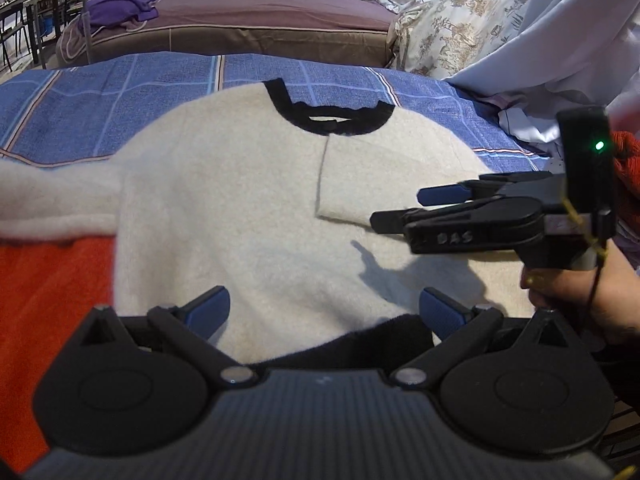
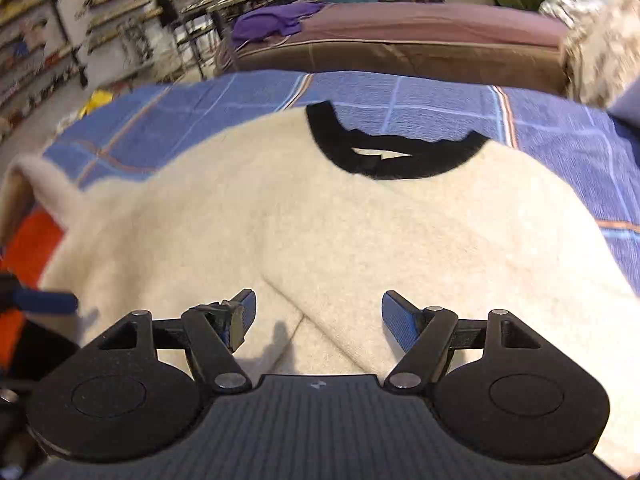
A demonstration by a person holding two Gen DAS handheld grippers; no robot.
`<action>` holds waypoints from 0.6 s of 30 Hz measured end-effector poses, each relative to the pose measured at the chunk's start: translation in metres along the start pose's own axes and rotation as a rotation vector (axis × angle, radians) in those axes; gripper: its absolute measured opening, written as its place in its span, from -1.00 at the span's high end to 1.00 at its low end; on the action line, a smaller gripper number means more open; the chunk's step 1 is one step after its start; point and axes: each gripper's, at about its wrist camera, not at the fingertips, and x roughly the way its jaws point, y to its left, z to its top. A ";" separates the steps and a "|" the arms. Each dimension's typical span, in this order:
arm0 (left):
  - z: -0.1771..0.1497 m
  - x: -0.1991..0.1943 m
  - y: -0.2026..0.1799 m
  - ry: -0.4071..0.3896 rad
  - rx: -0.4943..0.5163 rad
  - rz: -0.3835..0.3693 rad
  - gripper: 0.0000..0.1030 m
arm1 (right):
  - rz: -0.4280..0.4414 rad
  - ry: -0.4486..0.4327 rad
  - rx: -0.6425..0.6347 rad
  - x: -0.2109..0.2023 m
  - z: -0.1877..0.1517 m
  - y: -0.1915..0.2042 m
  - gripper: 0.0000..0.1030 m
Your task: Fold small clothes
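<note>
A cream sweater with a black collar lies flat on a blue plaid cloth. One sleeve is folded across its chest; the other sleeve stretches out to the left. My left gripper hovers open over the black hem, nothing between its fingers. My right gripper, held by a hand, comes in from the right over the folded sleeve. In the right wrist view the right gripper stands wide open above the sweater, gripping nothing. A blue finger of the left gripper shows at the left edge.
An orange cloth lies under the sweater at the left. A brown couch with a purple garment stands behind. Patterned bedding and white fabric pile up at the right. Shelves line the far left.
</note>
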 end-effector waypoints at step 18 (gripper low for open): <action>-0.014 -0.042 0.031 -0.046 -0.107 0.036 -1.00 | -0.032 -0.237 -0.025 -0.037 0.049 0.003 0.52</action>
